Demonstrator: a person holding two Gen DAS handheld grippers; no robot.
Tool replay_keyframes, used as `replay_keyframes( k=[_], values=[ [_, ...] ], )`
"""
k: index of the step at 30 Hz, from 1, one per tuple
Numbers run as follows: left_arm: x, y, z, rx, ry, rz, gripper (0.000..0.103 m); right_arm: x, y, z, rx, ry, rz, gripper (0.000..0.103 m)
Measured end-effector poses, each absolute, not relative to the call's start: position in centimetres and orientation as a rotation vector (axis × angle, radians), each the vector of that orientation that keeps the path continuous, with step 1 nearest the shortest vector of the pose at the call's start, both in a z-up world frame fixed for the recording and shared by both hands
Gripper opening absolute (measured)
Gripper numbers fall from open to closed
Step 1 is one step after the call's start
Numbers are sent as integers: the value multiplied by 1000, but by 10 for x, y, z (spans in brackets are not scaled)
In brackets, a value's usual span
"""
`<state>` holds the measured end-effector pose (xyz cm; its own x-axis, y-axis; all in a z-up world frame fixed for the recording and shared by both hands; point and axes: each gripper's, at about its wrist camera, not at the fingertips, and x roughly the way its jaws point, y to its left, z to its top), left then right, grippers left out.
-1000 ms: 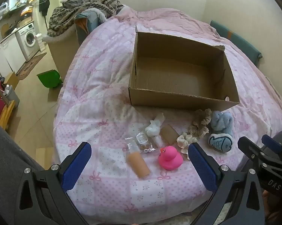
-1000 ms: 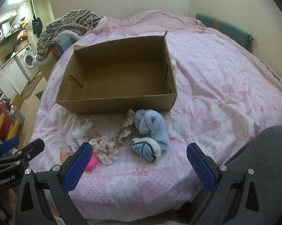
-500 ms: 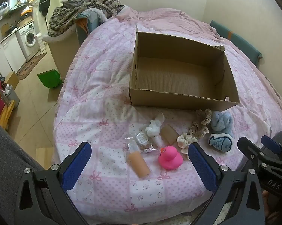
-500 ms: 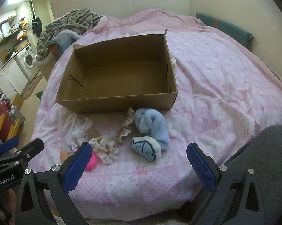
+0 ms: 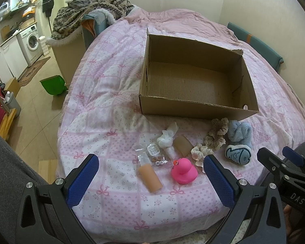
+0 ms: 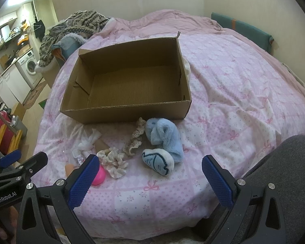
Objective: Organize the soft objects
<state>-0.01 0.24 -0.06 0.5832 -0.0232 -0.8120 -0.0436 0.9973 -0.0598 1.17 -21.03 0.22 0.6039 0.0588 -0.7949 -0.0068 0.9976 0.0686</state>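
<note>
Between the spread fingers of the left gripper (image 5: pixel 150 174), from left to right, lie a peach foam roll (image 5: pixel 150 176), a small clear packet (image 5: pixel 152 153) and a knotted white cloth (image 5: pixel 166 139) beyond it, then a pink duck (image 5: pixel 183 171) close to the right-hand finger. Past that finger sit a cream scrunchie (image 5: pixel 201 152), a beige lace scrunchie (image 5: pixel 217 133), a fish-print pouch (image 5: pixel 238 154) and a fluffy blue slipper (image 5: pixel 239 131). The cardboard box (image 5: pixel 195 107) stands empty ahead of the fingertips.

All of it looks light and yielding. The duck should squash and may slip, so a pinch across its body seems safest; the scrunchies can be taken anywhere on the ruffle, and the slipper at its thick cuff.

The right gripper (image 6: pixel 150 174) is also wide open and holds nothing — the fish-print pouch lies just ahead between its fingers.

Against the earlier frames nothing on the quilt (image 5: pixel 111 122) has shifted — both grippers hover where they were.
</note>
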Motion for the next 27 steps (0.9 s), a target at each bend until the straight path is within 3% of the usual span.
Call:
replay_keyframes(
  k=[27],
  values=[
    [0,5,-7,-87,965,16,103,12,-210,3,64,922,28,103]
  ],
)
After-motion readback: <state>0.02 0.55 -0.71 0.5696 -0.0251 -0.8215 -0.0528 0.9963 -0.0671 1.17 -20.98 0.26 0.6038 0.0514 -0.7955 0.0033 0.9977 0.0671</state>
